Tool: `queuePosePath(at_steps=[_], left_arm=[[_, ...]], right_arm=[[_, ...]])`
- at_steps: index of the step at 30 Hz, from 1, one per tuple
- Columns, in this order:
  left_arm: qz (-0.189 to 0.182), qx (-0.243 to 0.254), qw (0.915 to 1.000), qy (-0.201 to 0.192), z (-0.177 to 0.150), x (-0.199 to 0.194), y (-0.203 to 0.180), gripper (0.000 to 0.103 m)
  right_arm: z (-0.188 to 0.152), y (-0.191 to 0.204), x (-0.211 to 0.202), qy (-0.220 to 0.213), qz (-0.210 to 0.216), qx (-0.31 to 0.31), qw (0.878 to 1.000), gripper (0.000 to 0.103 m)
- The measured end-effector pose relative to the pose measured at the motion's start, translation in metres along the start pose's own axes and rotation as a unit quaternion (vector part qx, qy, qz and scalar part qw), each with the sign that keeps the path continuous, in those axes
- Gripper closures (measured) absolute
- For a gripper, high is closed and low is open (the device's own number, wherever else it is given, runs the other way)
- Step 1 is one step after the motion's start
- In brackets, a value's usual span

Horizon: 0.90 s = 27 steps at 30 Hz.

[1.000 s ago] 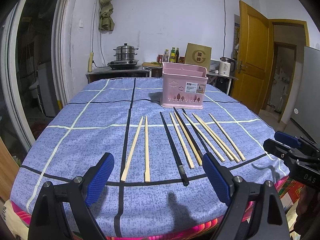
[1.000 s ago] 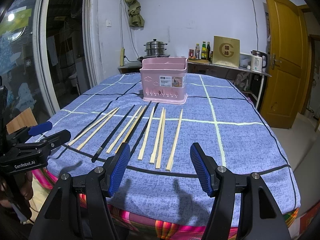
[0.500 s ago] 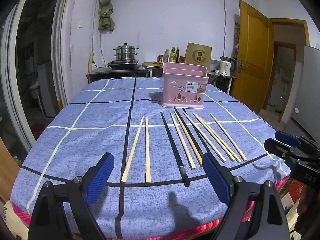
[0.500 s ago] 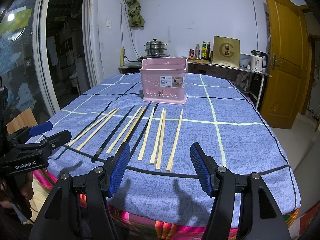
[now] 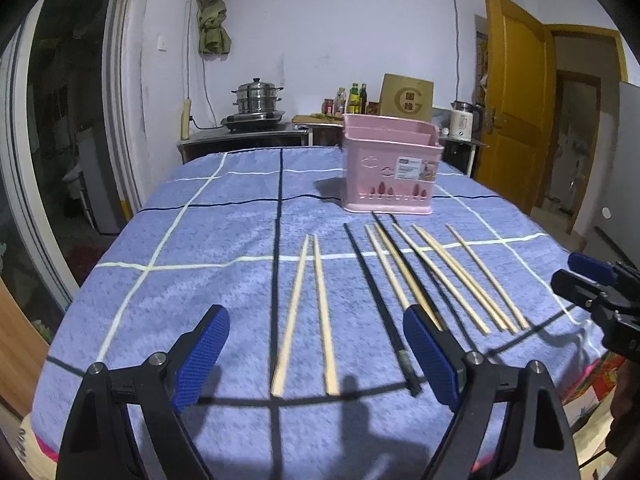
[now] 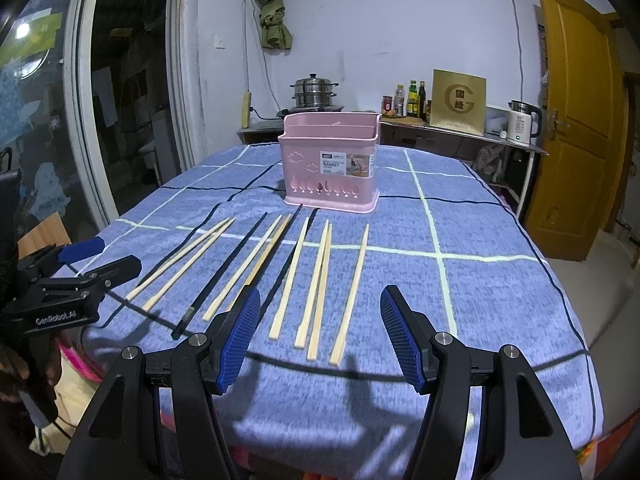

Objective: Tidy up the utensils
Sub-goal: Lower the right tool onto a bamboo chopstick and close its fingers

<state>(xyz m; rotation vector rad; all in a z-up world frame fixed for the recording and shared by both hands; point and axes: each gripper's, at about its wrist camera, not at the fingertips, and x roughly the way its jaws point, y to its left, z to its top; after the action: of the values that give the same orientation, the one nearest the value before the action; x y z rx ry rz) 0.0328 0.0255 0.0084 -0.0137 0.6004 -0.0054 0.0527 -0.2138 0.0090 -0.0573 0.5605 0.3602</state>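
Basket [image 6: 330,168] sticker: "BASKET" legible; smaller print above and below too small to read.
Left tool [image 6: 86,256] body: "GenRobot.AI", white on black.
Gold box [image 6: 458,102] front: large "G" ring enclosing two Chinese characters, not clearly readable.
Kettle [image 6: 522,122]: small mark, unreadable.

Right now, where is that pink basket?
In both wrist views the pink basket stands upright on the blue tablecloth, just beyond the far tips of the chopsticks.

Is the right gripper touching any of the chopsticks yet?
Apart. In the right wrist view the right gripper is open above the tablecloth, and the wooden chopsticks lie flat between its fingers with cloth showing either side.
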Motion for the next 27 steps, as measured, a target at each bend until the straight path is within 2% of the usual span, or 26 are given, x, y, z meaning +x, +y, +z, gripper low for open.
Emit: queuePosePath(at_steps=[10,12,16,21,27], left_arm=[[-0.011,0.014,0.9972,0.073,0.028,0.065,0.032,0.018],[-0.019,0.011,0.9955,0.093,0.035,0.083,0.04,0.022],[-0.011,0.021,0.9938,0.108,0.041,0.103,0.046,0.028],[-0.014,0.016,0.9911,0.131,0.044,0.123,0.053,0.03],[-0.014,0.022,0.9885,0.149,0.045,0.137,0.052,0.033]], right_arm=[[0.03,-0.009,0.051,0.031,0.021,-0.009,0.999,0.042],[0.036,-0.012,0.063,0.046,0.018,-0.009,0.999,0.051],[0.046,-0.017,0.093,0.08,0.017,-0.015,0.997,0.061],[0.047,-0.022,0.13,0.126,0.025,-0.017,0.992,0.068],[0.054,-0.023,0.153,0.148,0.026,-0.015,0.989,0.073]])
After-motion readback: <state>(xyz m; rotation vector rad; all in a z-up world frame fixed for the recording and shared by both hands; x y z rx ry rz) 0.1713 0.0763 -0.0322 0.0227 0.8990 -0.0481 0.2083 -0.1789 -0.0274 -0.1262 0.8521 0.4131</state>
